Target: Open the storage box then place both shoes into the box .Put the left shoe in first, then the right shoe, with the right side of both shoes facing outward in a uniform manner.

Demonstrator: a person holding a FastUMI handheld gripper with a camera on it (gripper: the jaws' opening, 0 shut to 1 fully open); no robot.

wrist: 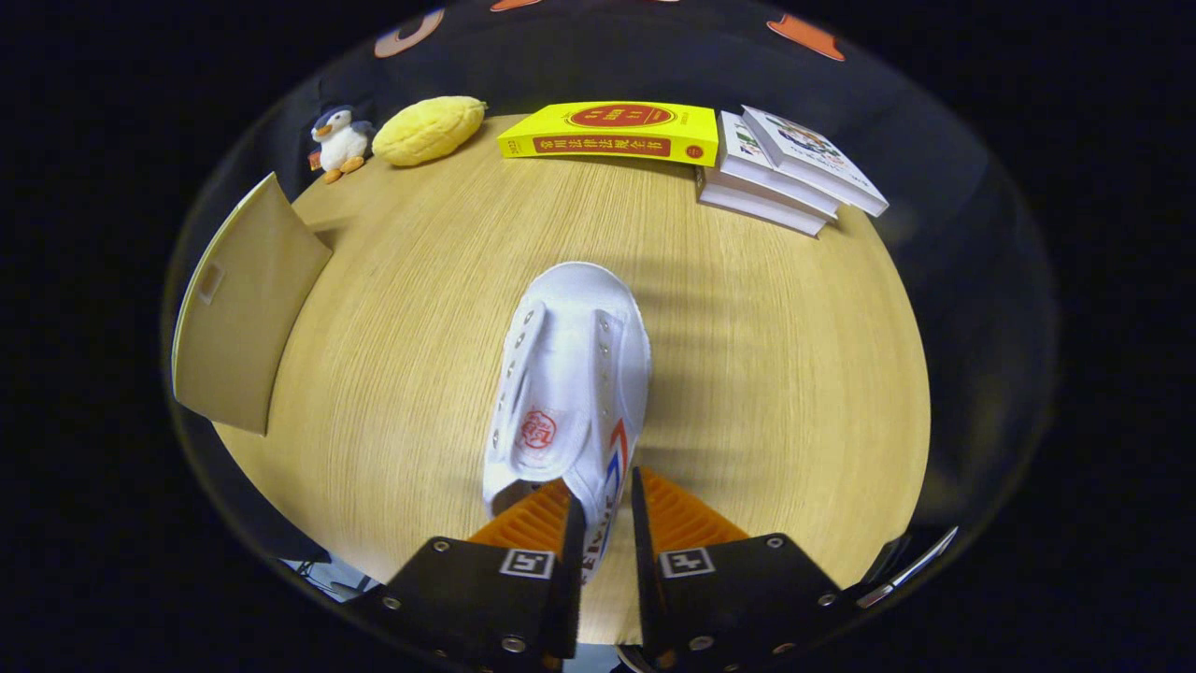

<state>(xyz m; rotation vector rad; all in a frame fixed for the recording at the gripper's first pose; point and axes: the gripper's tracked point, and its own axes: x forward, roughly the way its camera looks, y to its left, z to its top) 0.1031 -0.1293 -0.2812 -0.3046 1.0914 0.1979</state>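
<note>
Shoe (570,374) first: a white canvas one, lace-less, with rows of metal eyelets, a red stamp on the tongue and red and blue stripes on its side wall. Its heel end sits between the fingers of the gripper (607,519), which stand narrow and appear to pinch the heel-side wall, one finger inside the opening and one outside. The toe points away, toward the far edge of the table (794,374). Whether the sole is resting on the wood or lifted just off it, I cannot tell.

Judging from this, the task is mid-way: one shoe is in hand and not yet in a box. Which shoe of the pair it is, I cannot say for sure.

Off to the left edge of the table stands a tan flat panel (238,308), perhaps the box's opened lid. Along the far edge lie a yellow book (612,131) and a stack of white books (785,173); at the far left corner sit a yellow plush (428,129) and a small penguin toy (336,140).
</note>
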